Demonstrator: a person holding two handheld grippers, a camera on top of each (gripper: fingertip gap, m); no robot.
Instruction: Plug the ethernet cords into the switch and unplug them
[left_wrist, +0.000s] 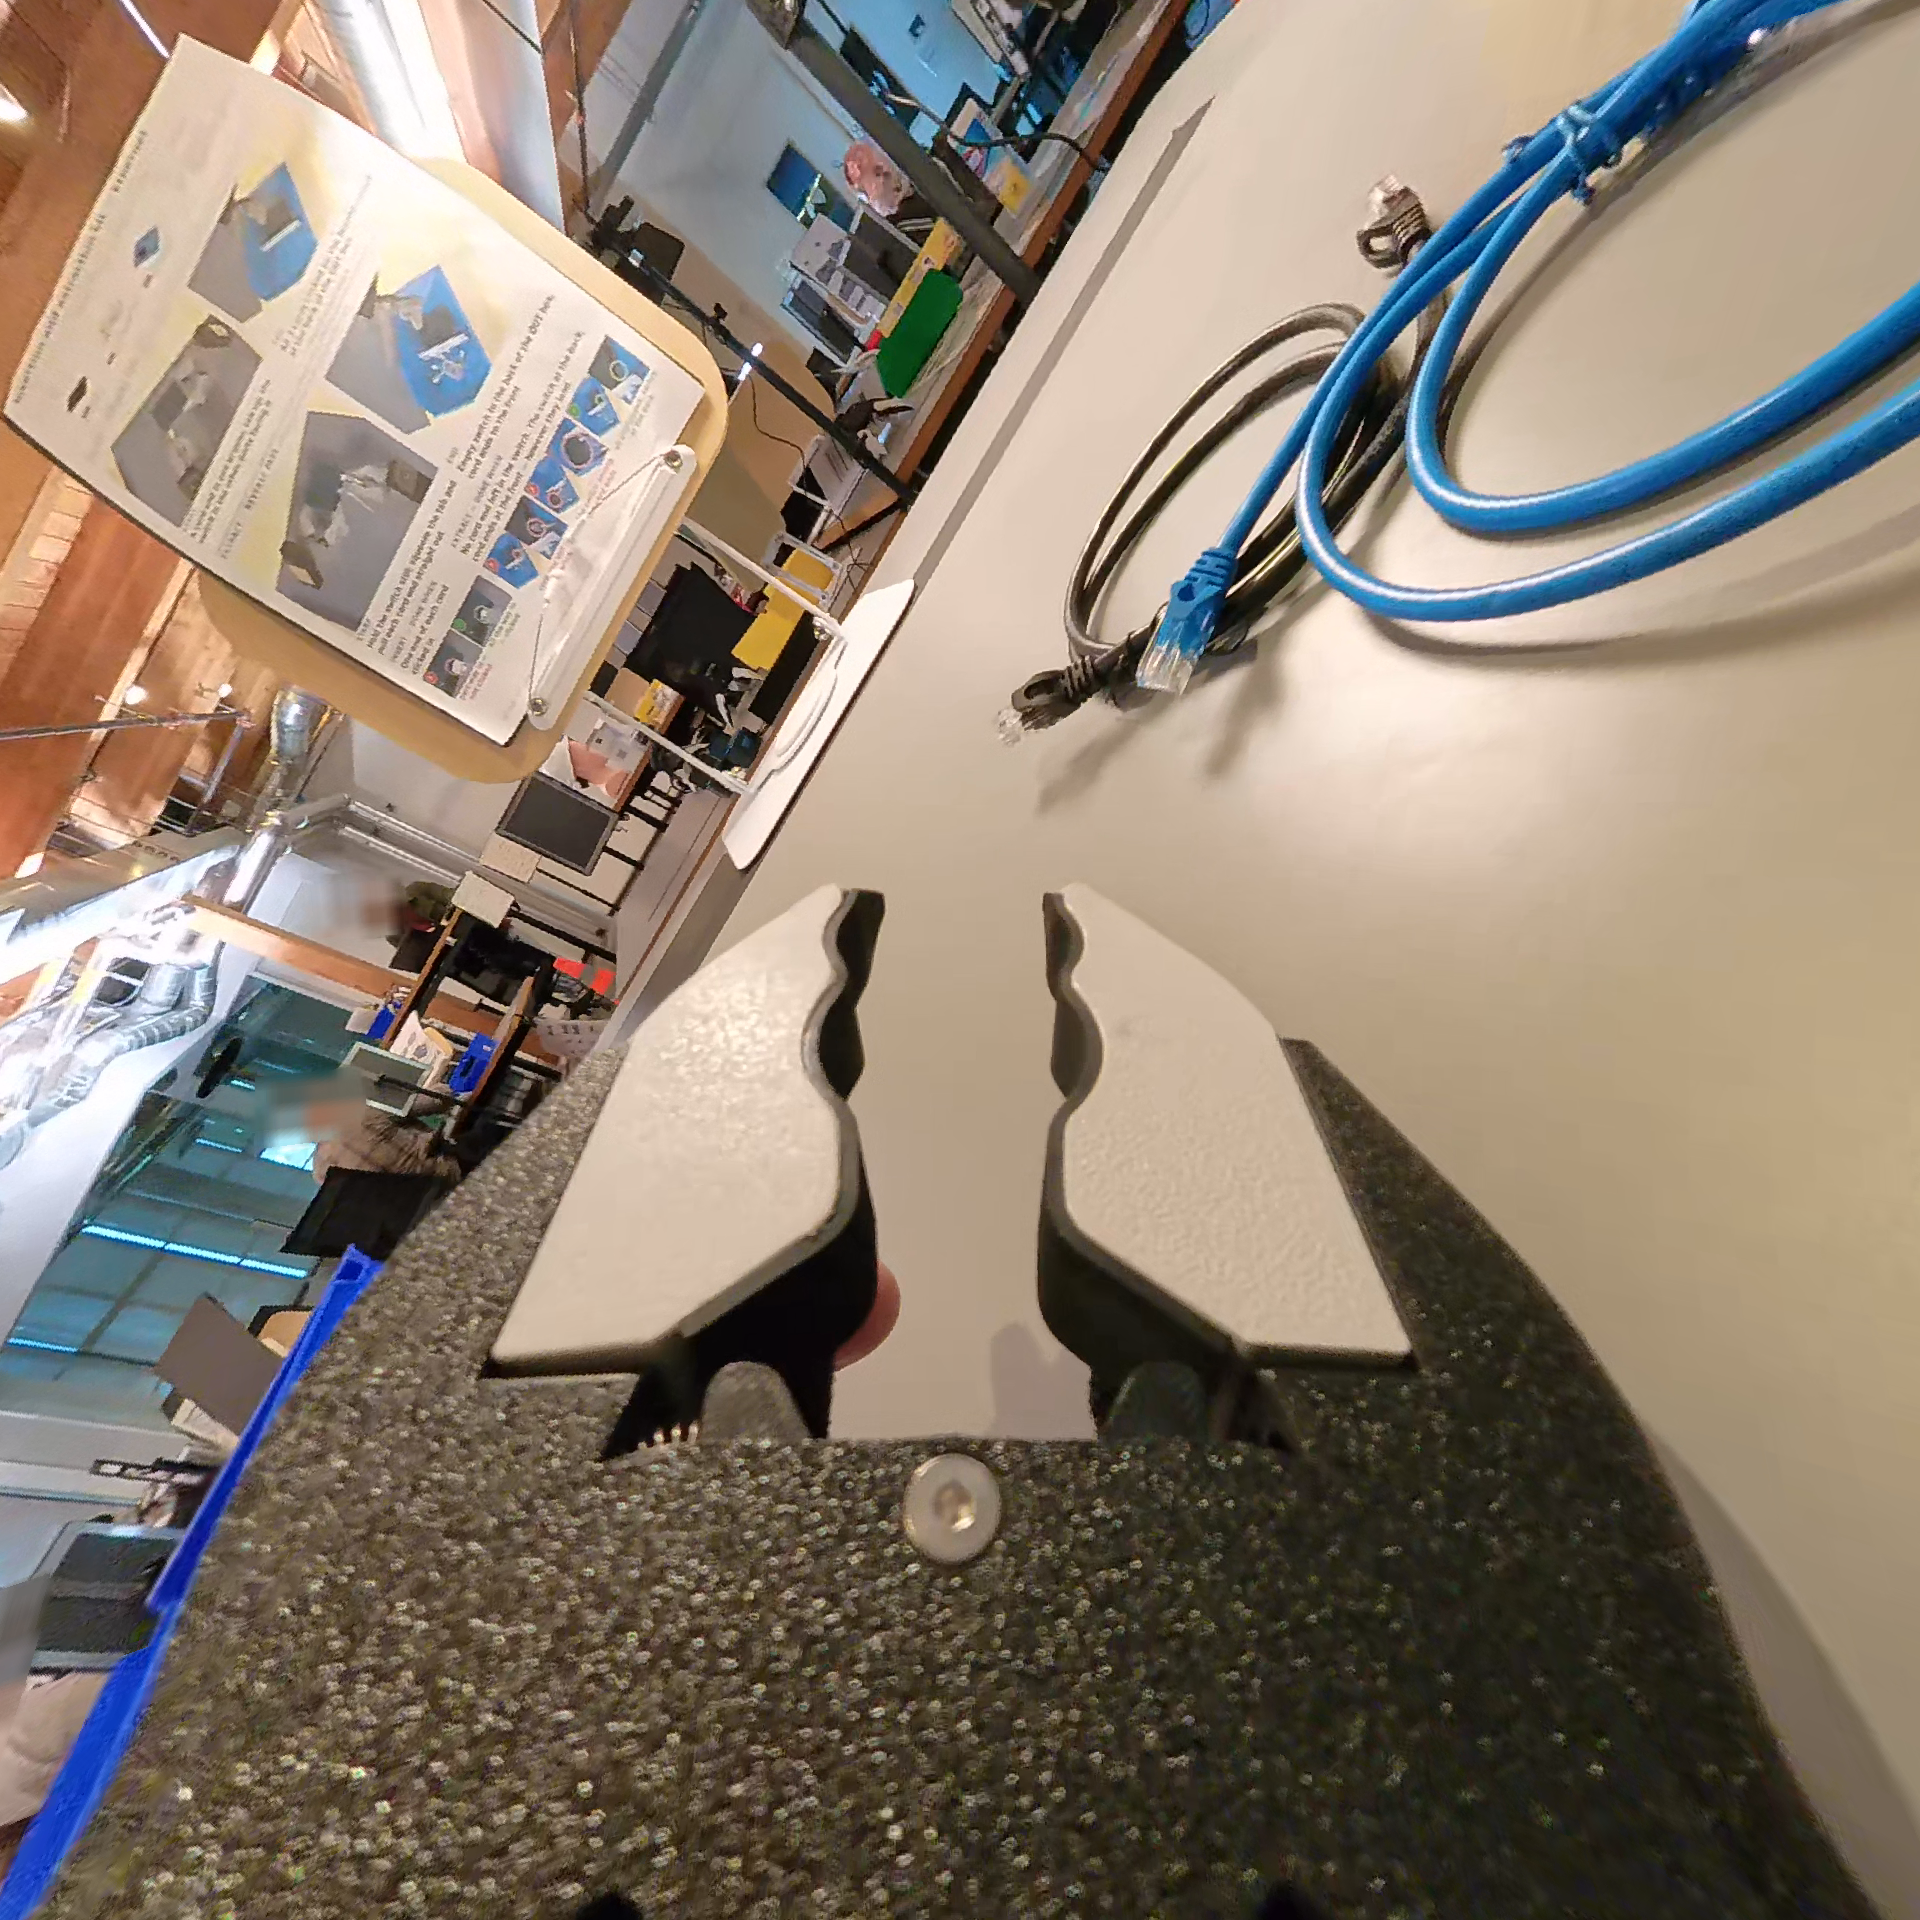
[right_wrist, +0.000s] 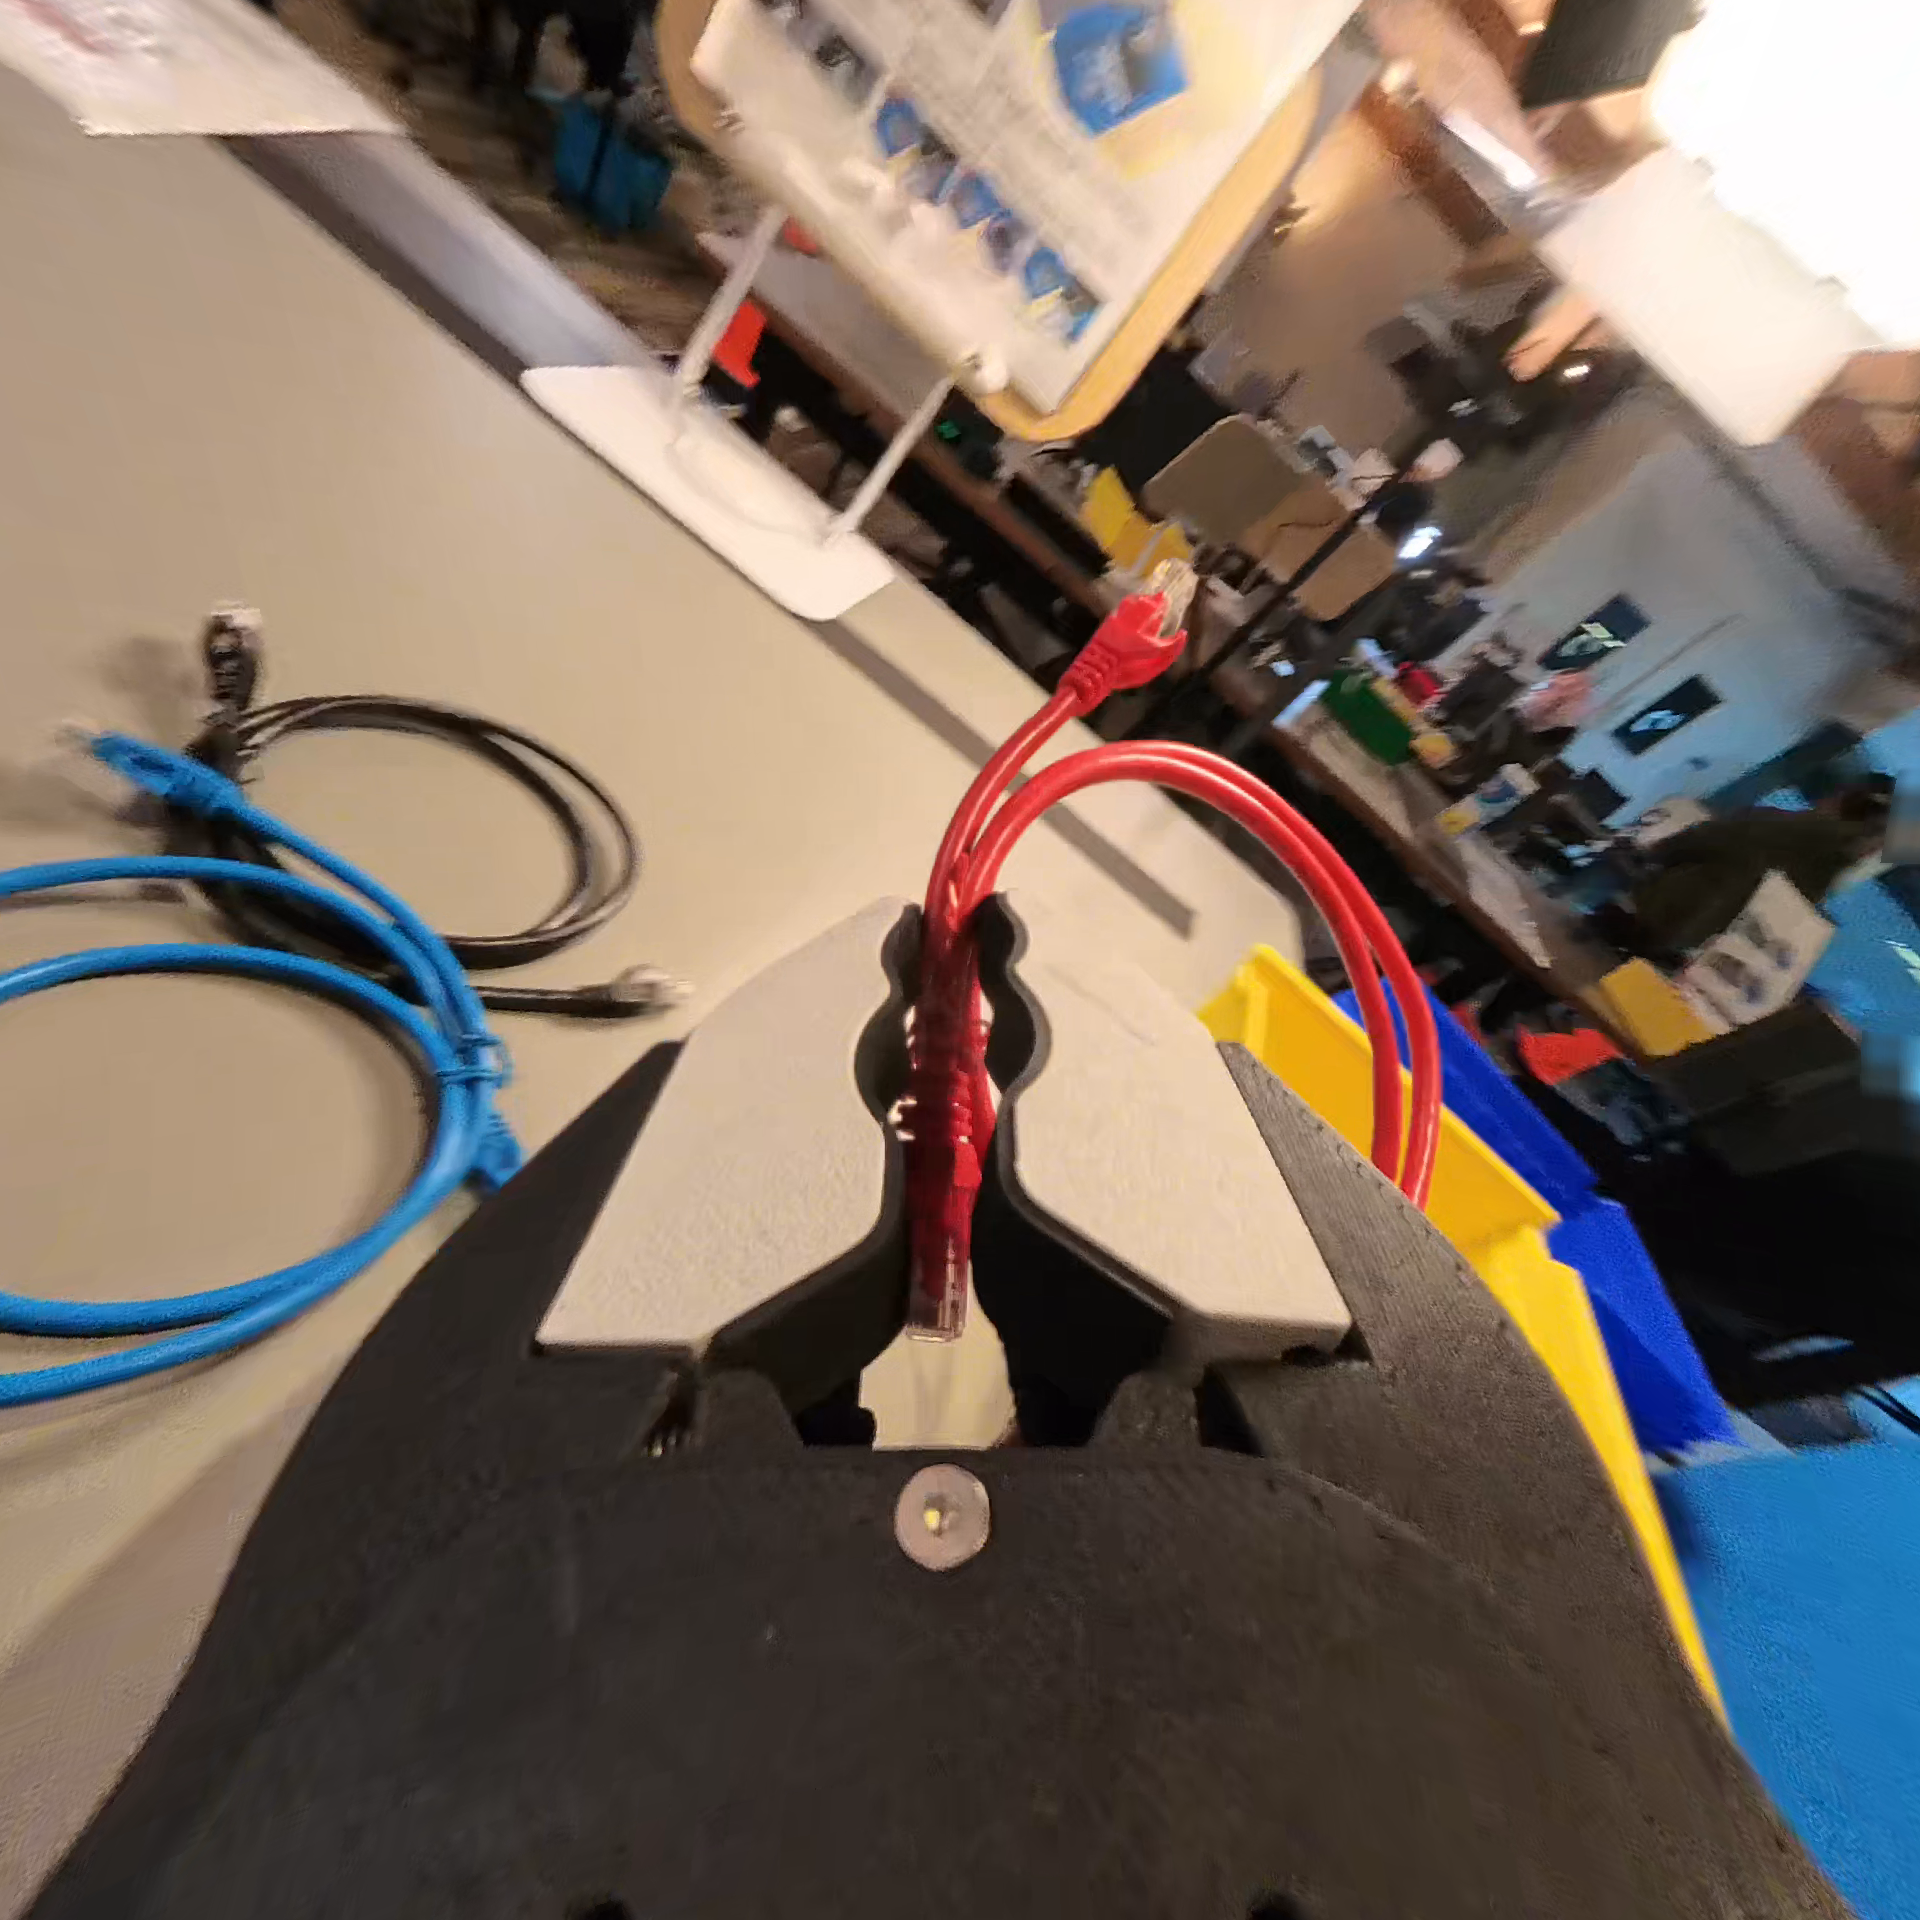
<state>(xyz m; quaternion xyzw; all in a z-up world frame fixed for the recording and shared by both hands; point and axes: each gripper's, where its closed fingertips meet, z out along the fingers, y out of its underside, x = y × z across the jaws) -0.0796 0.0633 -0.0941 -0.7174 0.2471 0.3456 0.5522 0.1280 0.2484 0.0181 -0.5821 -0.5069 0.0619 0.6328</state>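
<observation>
The right gripper (right_wrist: 951, 920) has its jaws clamped on a red ethernet cord (right_wrist: 1226, 774). One plug of this cord lies lengthwise in the narrow gap between the jaws, its clear tip pointing back toward the camera. From the fingertips the red cord rises and splits: one strand ends in a second plug (right_wrist: 1138, 623) held in the air, pointing up and to the right, while a doubled loop arches rightward and drops behind the gripper body near a yellow bin (right_wrist: 1340, 1060) and a blue bin (right_wrist: 1621, 1288).

The left gripper (left_wrist: 961, 914) hangs just above the pale bench (left_wrist: 1455, 935), its jaws apart with nothing between them.

On the bench ahead of it lie a coiled blue ethernet cord (left_wrist: 1558, 488) and a coiled black ethernet cord (left_wrist: 1174, 457), overlapping each other. Their free plugs sit side by side, both pointing down and left toward the left gripper.

A white stand (left_wrist: 821, 707) on the bench's far edge carries an instruction sheet (left_wrist: 343, 384) on a wooden board. The right wrist view is motion-blurred. No switch is visible.
</observation>
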